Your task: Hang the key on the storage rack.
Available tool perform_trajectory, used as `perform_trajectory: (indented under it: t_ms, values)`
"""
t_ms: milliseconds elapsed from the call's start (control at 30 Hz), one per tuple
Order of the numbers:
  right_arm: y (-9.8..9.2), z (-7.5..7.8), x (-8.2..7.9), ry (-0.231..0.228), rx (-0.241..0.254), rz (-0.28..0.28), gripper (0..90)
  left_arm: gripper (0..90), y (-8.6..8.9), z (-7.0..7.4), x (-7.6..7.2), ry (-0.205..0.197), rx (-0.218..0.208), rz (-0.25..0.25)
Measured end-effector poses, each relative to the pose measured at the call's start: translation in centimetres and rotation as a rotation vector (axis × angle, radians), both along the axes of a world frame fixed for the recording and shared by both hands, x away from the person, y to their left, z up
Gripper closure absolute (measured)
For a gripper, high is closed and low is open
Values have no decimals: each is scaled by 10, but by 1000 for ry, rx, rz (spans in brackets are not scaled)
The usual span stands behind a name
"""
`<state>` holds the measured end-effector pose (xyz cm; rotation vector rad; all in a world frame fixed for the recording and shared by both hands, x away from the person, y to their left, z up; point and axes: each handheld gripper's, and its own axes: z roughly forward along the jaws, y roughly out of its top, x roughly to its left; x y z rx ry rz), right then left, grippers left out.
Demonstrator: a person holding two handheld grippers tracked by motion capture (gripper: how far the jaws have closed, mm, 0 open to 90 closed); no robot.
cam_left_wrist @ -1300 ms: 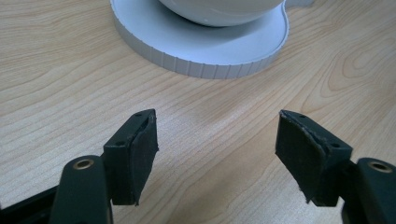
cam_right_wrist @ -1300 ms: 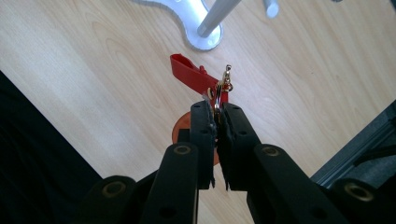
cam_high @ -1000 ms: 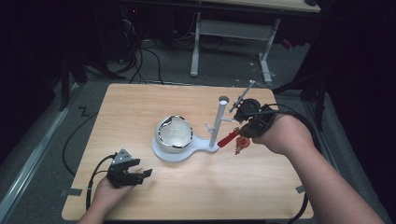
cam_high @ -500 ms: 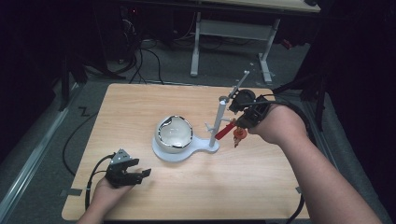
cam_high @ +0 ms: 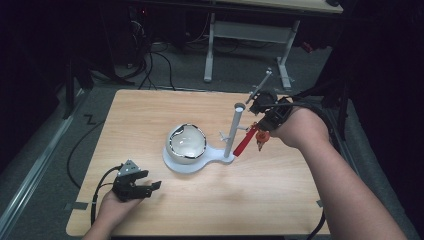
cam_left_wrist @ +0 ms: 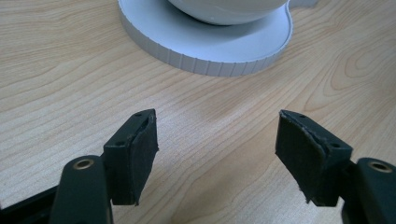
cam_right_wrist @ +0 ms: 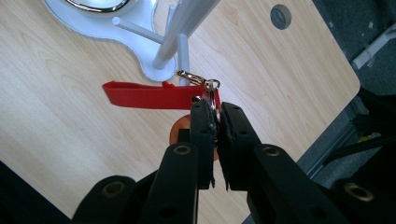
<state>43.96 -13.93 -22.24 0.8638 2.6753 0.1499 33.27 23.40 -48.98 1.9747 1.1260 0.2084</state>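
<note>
While your left gripper (cam_high: 134,184) rests low at the near left of the table (cam_high: 280,200), its jaws stand wide apart with nothing between them, and bare wood shows between its pads (cam_left_wrist: 140,154) in the left gripper view. Just beyond those jaws lies the ribbed rim of the white stand base (cam_left_wrist: 210,56), which carries a round bowl (cam_high: 186,144) with a shiny rim at the middle of the table. From the narrow end of that base a white post (cam_high: 234,131) rises upright, with short pegs (cam_right_wrist: 135,29) sticking out near its foot. Your right gripper (cam_high: 264,120) is held above the table just to the right of the post. Its jaws are closed almost fully on the metal ring of a key chain (cam_right_wrist: 208,93). From that ring a red strap (cam_right_wrist: 149,95) hangs toward the foot of the post, and a gold clasp (cam_right_wrist: 191,78) lies just beside a peg; whether they touch cannot be told. An orange tag (cam_high: 262,137) hangs below the jaws. Beyond the far table edge, cables (cam_high: 160,60) and a white desk frame (cam_high: 250,35) stand on the floor.
</note>
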Motion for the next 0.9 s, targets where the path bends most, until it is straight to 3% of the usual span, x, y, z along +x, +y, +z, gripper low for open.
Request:
perform_trajectory:
  t_ms: [500,833,900]
  values:
    - [6,-16,12,-7,-40,-10,831,301,1,0,0,-1,-2,1]
    - [7,-17,12,-23,-43,-16,819,301,1,0,0,0,1,0]
    - [6,-16,13,-37,-38,-20,779,301,1,0,0,0,1,-1]
